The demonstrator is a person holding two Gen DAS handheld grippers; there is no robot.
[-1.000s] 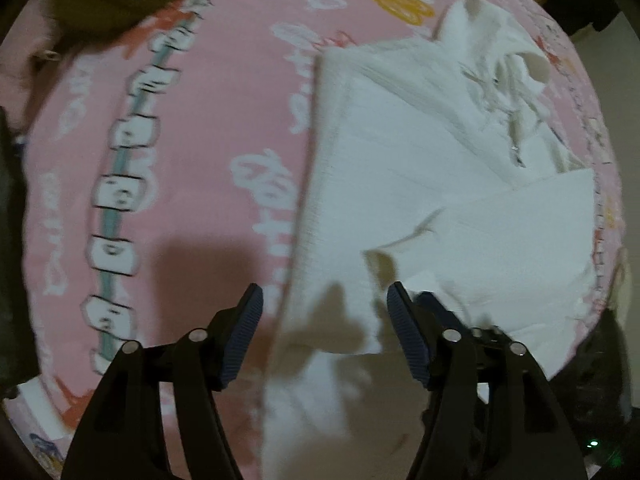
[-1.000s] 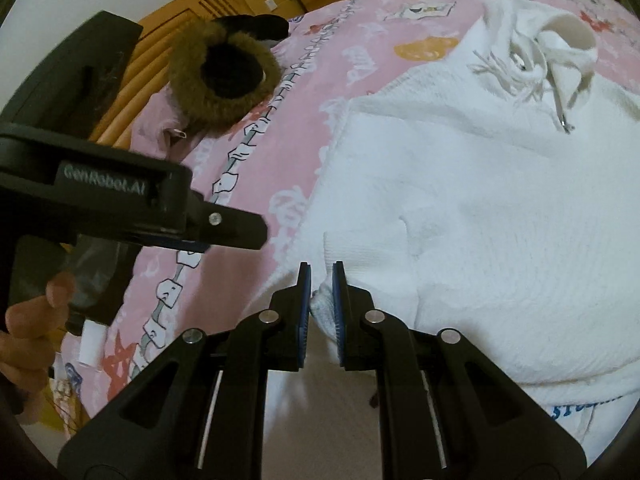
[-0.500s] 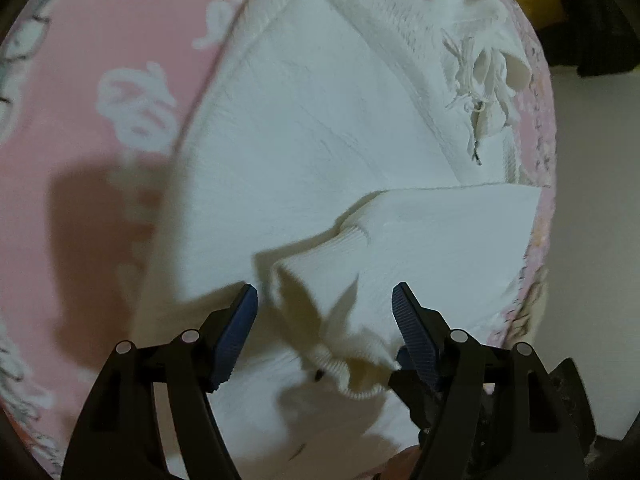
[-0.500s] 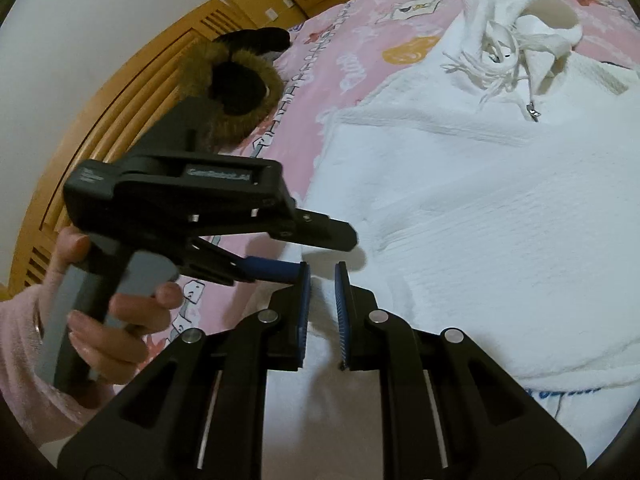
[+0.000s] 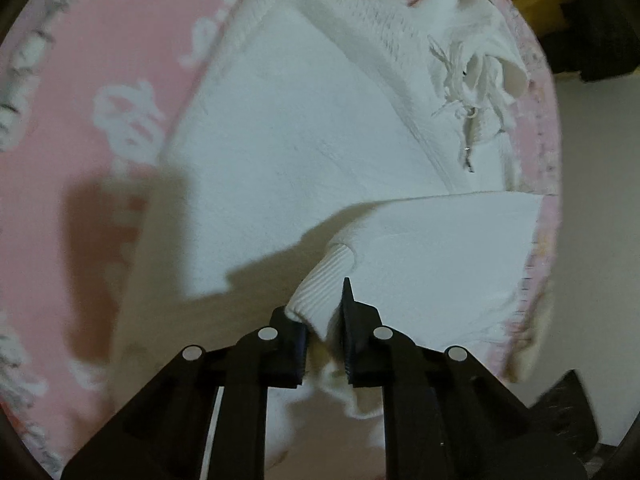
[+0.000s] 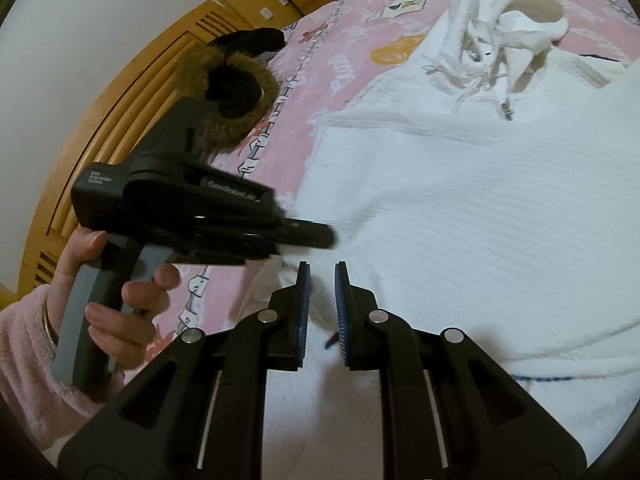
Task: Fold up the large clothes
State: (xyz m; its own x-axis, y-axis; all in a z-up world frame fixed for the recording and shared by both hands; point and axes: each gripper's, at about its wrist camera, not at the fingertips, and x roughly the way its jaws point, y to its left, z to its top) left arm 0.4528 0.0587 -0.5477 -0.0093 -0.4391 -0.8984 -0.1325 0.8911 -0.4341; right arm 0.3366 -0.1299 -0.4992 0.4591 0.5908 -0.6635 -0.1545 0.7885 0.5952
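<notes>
Bed: we see a pink printed bed cover (image 5: 120,92) under everything, spreading ahead of both pairs of fingers.
Garment: a large white hoodie (image 6: 460,200) lies flat on the bed, ahead of the right fingers; its hood (image 6: 516,28) with the drawstrings is at the far end.
Sleeve: the ribbed cuff (image 5: 324,280) of the folded sleeve sits between the left fingers.
Left gripper (image 5: 324,336): its fingers have just been closing and now we see them pinch the cuff.
Right gripper (image 6: 322,312): the fingers stand nearly together, with white fabric of the hoodie edge pinched between them.
Hand: a hand (image 6: 108,304) in a pink sleeve holds the left gripper, left of the right fingers.
</notes>
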